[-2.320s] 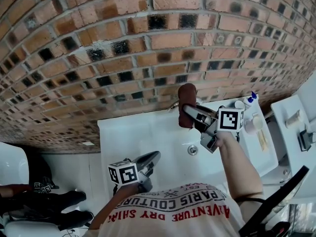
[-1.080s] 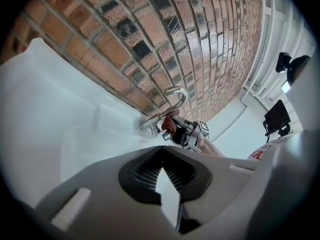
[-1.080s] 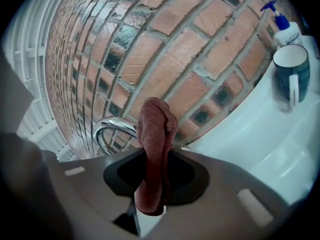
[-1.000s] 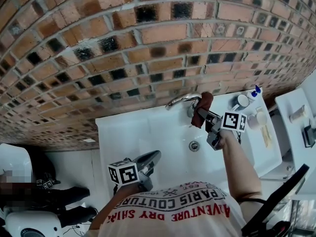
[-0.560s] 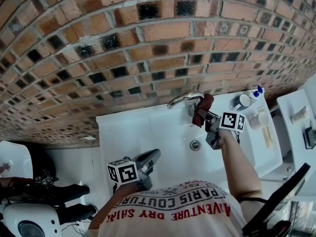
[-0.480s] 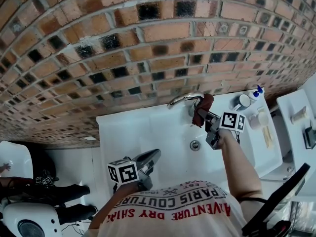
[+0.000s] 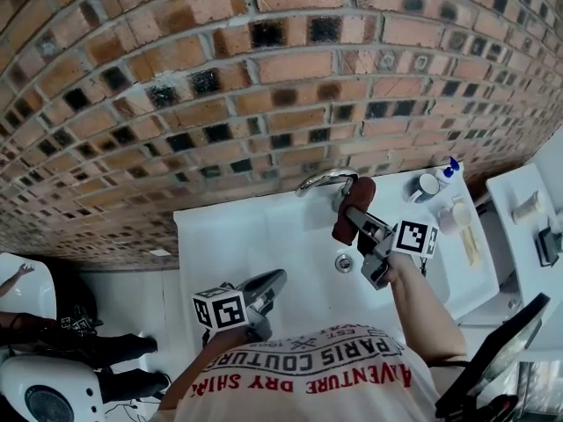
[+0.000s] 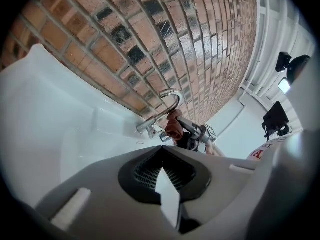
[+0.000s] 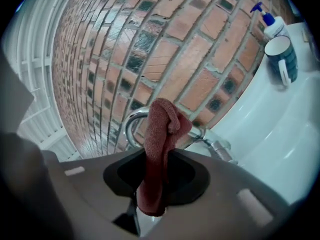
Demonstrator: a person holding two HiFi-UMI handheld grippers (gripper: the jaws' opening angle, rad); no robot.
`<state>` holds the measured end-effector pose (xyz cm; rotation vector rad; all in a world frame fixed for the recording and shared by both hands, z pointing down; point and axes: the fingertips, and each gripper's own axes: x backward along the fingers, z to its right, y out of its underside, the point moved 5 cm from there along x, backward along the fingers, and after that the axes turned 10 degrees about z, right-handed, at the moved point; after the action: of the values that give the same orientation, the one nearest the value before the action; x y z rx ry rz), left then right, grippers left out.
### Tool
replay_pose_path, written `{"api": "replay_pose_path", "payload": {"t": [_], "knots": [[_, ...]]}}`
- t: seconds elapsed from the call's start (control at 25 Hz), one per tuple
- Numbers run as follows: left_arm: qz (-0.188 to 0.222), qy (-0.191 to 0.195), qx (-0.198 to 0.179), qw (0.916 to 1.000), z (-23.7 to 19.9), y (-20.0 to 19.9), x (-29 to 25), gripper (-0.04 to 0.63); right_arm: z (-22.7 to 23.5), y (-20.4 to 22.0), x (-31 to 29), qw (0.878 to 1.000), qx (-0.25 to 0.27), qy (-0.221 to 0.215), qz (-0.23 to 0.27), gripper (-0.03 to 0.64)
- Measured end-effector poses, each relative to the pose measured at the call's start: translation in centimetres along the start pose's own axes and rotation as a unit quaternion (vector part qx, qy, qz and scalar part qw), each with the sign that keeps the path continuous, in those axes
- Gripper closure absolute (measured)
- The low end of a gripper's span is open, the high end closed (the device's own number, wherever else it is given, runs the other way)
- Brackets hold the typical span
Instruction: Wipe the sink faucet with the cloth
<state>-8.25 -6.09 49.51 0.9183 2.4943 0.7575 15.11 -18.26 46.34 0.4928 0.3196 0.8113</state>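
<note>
My right arm reaches forward from my body over the white ceramic sink [image 7: 237, 236], forearm nearly straight, wrist angled up toward the reddish-brown brick wall [image 7: 264, 77]. The right hand-held gripper [image 7: 352, 215] is clamped on a dark red terry cloth [image 7: 349, 207]. In the right gripper view the folded cloth [image 9: 159, 149] stands upright between the jaws of that hand-held gripper [image 9: 154, 186], its top bunched above them.

The cloth is right at the curved chrome sink faucet [image 7: 318, 180], on the right side of the arched spout and by the faucet's base. Seen along the jaws, it overlaps the faucet [image 9: 131, 125], so I cannot tell whether the two touch.

My left arm is bent and held close to my body at the sink's near edge. The left hand-held gripper [image 7: 274, 281] points forward and to the right across the basin. In its own view the jaws of this hand-held gripper [image 8: 162, 158] are drawn together with nothing between them, and the faucet [image 8: 171, 97] and cloth [image 8: 174, 127] show well ahead.

On the sink's right rim stand a white mug with a dark band [image 9: 281, 58] and a white pump bottle with a blue top [image 9: 273, 25], both well to the right of the faucet.
</note>
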Motion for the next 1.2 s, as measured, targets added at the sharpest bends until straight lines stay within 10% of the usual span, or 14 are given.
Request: {"api": "replay_pose_path", "payload": {"t": [0.16, 1.2], "knots": [[0.002, 0.002, 0.0, 1.0, 0.2, 0.1, 0.3, 0.592, -2.7, 2.2, -0.9, 0.997, 0.017, -0.056, -0.048, 0.525], [0.007, -0.017, 0.02, 0.9996, -2.0, -0.3, -0.4, 0.592, 4.7, 1.1, -6.8, 0.985, 0.053, 0.038, -0.162, 0.525]]}}
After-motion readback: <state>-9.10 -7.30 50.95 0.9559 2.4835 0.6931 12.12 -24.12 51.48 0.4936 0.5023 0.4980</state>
